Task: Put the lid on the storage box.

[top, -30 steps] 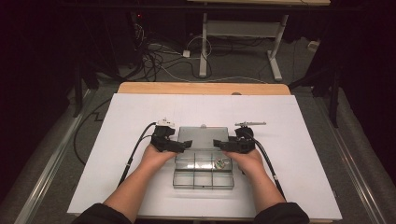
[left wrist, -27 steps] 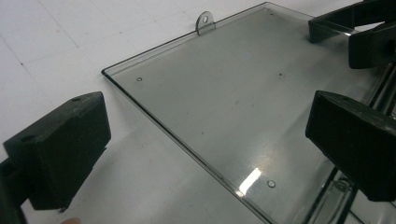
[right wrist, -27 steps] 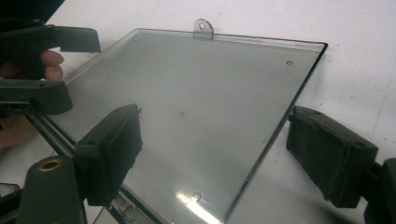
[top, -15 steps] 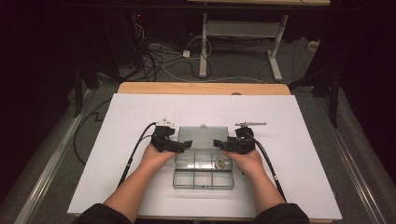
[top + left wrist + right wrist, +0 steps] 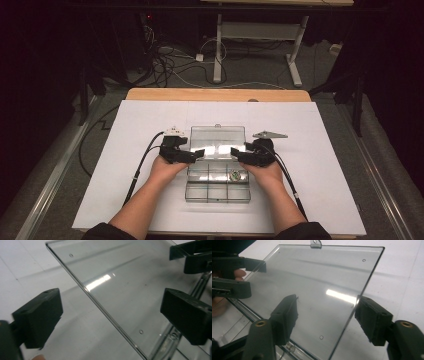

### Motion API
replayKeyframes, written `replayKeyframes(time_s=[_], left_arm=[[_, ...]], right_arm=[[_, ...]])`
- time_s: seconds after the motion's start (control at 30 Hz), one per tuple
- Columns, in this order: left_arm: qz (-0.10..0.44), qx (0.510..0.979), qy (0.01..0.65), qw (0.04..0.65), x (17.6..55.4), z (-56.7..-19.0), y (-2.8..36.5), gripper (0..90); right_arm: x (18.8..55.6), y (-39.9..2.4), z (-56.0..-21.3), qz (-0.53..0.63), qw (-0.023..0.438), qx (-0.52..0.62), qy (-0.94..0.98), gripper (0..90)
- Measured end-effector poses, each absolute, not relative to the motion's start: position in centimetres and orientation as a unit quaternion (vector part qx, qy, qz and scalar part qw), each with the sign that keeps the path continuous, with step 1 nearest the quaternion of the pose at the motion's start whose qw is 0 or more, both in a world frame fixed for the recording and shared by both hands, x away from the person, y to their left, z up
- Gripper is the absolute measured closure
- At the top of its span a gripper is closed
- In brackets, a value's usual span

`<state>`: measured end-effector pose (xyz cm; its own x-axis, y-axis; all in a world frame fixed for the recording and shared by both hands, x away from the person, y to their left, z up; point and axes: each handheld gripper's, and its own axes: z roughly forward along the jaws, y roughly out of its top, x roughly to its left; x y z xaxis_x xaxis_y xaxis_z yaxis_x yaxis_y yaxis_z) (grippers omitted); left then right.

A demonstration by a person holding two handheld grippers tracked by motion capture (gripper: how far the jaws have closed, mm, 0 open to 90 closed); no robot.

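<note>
A clear plastic compartment box (image 5: 218,192) lies at the near middle of the white table, its clear lid (image 5: 218,136) swung open to the far side. My left gripper (image 5: 200,153) reaches in at the lid's left edge. In the left gripper view the jaws (image 5: 111,315) stand wide with that edge (image 5: 100,302) between them, untouched; they have just been closing a little. My right gripper (image 5: 236,154) is at the lid's right edge. Its jaws (image 5: 327,312) straddle that edge (image 5: 358,305) and have just been closing, without gripping it.
A small round part (image 5: 235,175) sits in a far right compartment of the box. The white sheet (image 5: 325,165) covers the table, with a wooden strip (image 5: 215,94) along the far edge. Cables trail from both grippers toward the near side.
</note>
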<state>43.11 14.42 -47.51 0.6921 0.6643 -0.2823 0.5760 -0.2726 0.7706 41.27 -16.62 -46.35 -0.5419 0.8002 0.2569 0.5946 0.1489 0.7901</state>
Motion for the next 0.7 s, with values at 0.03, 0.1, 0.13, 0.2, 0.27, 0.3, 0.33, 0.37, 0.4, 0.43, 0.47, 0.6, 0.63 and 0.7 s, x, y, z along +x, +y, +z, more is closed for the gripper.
replayKeyframes(time_s=[0.03, 0.1, 0.13, 0.2, 0.27, 0.3, 0.33, 0.37, 0.4, 0.43, 0.47, 0.6, 0.63, 0.7], left_arm=[[0.041, 0.796, 0.387, 0.463, 43.1, -47.4, 14.5, 8.8], [0.036, 0.797, 0.378, 0.469, 42.9, -47.2, 14.6, 16.9], [0.035, 0.798, 0.374, 0.472, 42.8, -47.1, 14.6, 18.9], [0.032, 0.797, 0.366, 0.479, 42.7, -46.9, 14.6, 26.1], [0.029, 0.795, 0.358, 0.488, 42.6, -46.9, 14.6, 32.5], [0.030, 0.795, 0.357, 0.490, 42.5, -46.8, 14.7, 35.7], [0.030, 0.793, 0.356, 0.493, 42.5, -46.9, 14.7, 36.8], [0.030, 0.790, 0.356, 0.497, 42.5, -46.9, 14.8, 39.2], [0.031, 0.788, 0.356, 0.502, 42.4, -46.9, 14.9, 41.2], [0.030, 0.785, 0.356, 0.507, 42.4, -46.9, 15.1, 43.3], [0.031, 0.783, 0.355, 0.510, 42.3, -46.9, 15.2, 45.3], [0.040, 0.782, 0.348, 0.515, 42.0, -46.6, 15.5, 50.8], [0.040, 0.782, 0.347, 0.516, 41.9, -46.6, 15.5, 52.1], [0.044, 0.781, 0.344, 0.520, 41.7, -46.5, 15.7, 54.4]], right_arm=[[41.1, -16.7, -46.3, 0.460, 0.119, 0.462, 0.749, 38.8], [40.9, -16.8, -46.2, 0.464, 0.132, 0.453, 0.750, 41.9], [40.7, -16.8, -46.1, 0.466, 0.138, 0.450, 0.749, 43.4], [40.5, -16.9, -45.9, 0.469, 0.151, 0.443, 0.750, 46.1], [40.3, -17.0, -45.8, 0.470, 0.158, 0.438, 0.750, 47.9], [40.2, -17.0, -45.8, 0.470, 0.161, 0.438, 0.749, 48.7], [40.1, -17.0, -45.7, 0.470, 0.163, 0.437, 0.749, 49.5], [40.0, -17.0, -45.7, 0.470, 0.168, 0.434, 0.750, 50.2], [39.9, -17.0, -45.6, 0.470, 0.171, 0.433, 0.750, 51.3], [39.8, -17.1, -45.6, 0.470, 0.174, 0.432, 0.750, 52.5], [39.6, -17.1, -45.5, 0.470, 0.177, 0.430, 0.750, 53.8], [39.0, -17.4, -45.2, 0.465, 0.191, 0.421, 0.755, 59.7], [38.8, -17.4, -45.1, 0.459, 0.201, 0.414, 0.760, 60.7], [38.2, -17.5, -45.1, 0.451, 0.211, 0.407, 0.766, 63.5]])
